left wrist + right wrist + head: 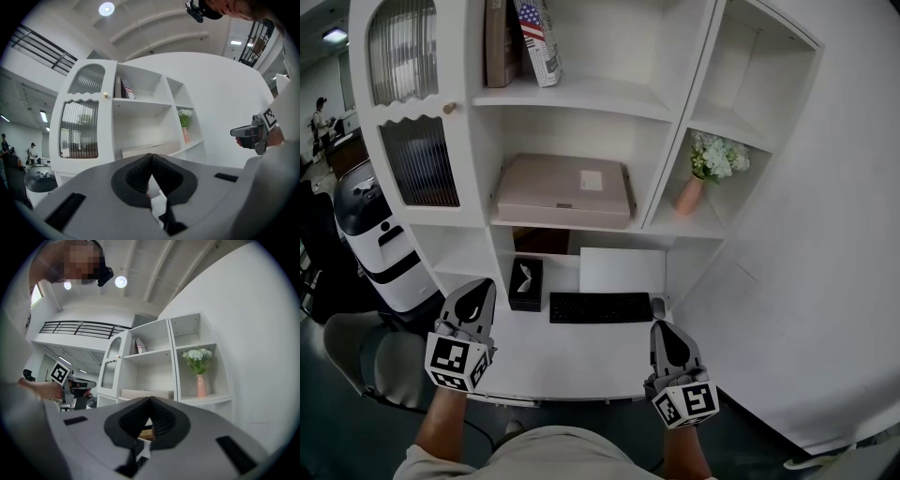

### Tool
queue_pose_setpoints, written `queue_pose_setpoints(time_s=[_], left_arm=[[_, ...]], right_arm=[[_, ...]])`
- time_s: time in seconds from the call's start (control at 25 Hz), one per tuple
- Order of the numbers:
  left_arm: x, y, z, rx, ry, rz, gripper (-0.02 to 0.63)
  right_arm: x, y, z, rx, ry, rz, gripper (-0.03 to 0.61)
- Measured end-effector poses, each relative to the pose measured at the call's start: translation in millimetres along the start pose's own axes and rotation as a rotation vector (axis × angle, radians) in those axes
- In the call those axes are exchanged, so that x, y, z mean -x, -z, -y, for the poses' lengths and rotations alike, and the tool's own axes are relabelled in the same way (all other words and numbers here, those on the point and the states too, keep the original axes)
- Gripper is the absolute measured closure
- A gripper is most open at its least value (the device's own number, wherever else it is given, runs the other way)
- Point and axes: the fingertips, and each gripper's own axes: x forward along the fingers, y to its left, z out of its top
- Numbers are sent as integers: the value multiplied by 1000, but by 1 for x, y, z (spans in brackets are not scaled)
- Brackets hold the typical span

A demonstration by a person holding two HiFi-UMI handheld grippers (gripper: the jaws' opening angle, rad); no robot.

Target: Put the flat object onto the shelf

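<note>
The flat object, a beige box [565,190] with a white label, lies on the middle shelf of the white shelf unit [581,98]; it also shows as a low slab [150,149] in the left gripper view and as a beige box [146,393] in the right gripper view. My left gripper [476,291] hovers over the desk's front left, jaws together with nothing between them [151,157]. My right gripper [667,330] hangs at the front right, also shut and empty [150,400]. Both stand well below and in front of the box.
On the white desk [572,361] lie a black keyboard [600,307], a mouse [657,306], a black case [525,283] and a white sheet [622,270]. A vase of flowers [703,173] stands in the right compartment, books [520,42] on the top shelf. A chair [366,352] is at left.
</note>
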Motion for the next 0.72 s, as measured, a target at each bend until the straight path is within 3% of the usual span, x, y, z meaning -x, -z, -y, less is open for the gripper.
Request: queue_pose_setpoints(time_s=[0.72], left_arm=[[8,13,-1,16,-9,-14,612]], right_arm=[[-1,0,-7,11,-18,-3,575]])
